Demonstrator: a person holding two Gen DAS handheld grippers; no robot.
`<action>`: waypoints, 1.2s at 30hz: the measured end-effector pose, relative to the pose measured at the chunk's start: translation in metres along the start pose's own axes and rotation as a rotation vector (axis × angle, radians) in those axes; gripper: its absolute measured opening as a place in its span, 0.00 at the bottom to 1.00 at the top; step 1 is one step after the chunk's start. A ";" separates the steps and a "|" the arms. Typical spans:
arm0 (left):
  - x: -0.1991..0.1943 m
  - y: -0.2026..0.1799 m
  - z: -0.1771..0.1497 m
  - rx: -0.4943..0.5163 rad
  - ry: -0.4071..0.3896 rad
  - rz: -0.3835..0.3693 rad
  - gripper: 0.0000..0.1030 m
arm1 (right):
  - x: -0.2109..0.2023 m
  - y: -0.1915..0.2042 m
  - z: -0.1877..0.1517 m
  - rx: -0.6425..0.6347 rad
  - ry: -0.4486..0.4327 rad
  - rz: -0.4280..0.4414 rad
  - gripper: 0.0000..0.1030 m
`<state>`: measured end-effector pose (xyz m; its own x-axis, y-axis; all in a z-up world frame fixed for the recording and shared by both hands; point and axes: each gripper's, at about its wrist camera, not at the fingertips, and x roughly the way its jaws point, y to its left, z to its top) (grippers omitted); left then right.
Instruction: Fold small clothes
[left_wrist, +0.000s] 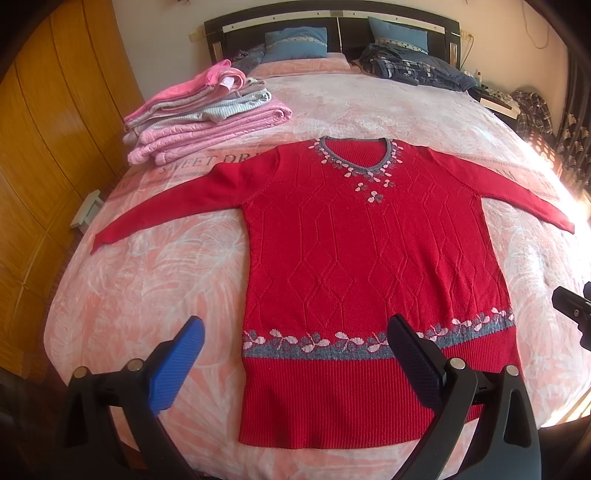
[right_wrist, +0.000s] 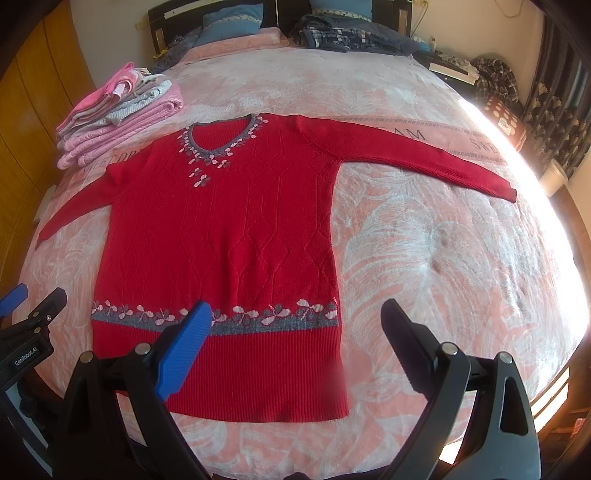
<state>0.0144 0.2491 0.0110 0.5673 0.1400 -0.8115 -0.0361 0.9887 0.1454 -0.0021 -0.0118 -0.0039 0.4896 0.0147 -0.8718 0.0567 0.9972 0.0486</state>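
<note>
Lying flat and face-up on the bed (left_wrist: 110, 280), the red knit sweater (left_wrist: 369, 258) is spreading both sleeves toward 9 and 3 o'clock, hem nearest the cameras. The left gripper (left_wrist: 295, 343) and right gripper (right_wrist: 295, 328) are hovering above the hem, fingers spread wide and grasping nothing. A stack of folded clothes (left_wrist: 199, 118) is resting at 10 o'clock. Judged risk: pinching only the top knit layer, or snagging the plush blanket beneath, would be dragging the sweater askew and spoiling the fold.

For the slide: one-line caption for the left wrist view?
Open left gripper hovers over the hem of a red sweater spread flat, sleeves out, on a pink bedspread beside folded clothes.
</note>
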 end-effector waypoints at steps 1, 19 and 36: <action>0.000 0.001 0.000 0.001 0.000 0.000 0.96 | 0.000 0.000 0.000 0.001 0.000 0.000 0.90; 0.002 -0.004 0.002 0.008 0.006 0.001 0.96 | 0.001 -0.004 -0.001 0.011 0.009 0.000 0.90; 0.011 -0.020 0.001 0.075 0.053 -0.027 0.96 | 0.007 -0.014 0.006 0.022 0.030 0.042 0.90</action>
<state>0.0221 0.2308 0.0000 0.5225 0.1177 -0.8445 0.0420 0.9857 0.1634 0.0053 -0.0264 -0.0076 0.4655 0.0594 -0.8831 0.0560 0.9938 0.0963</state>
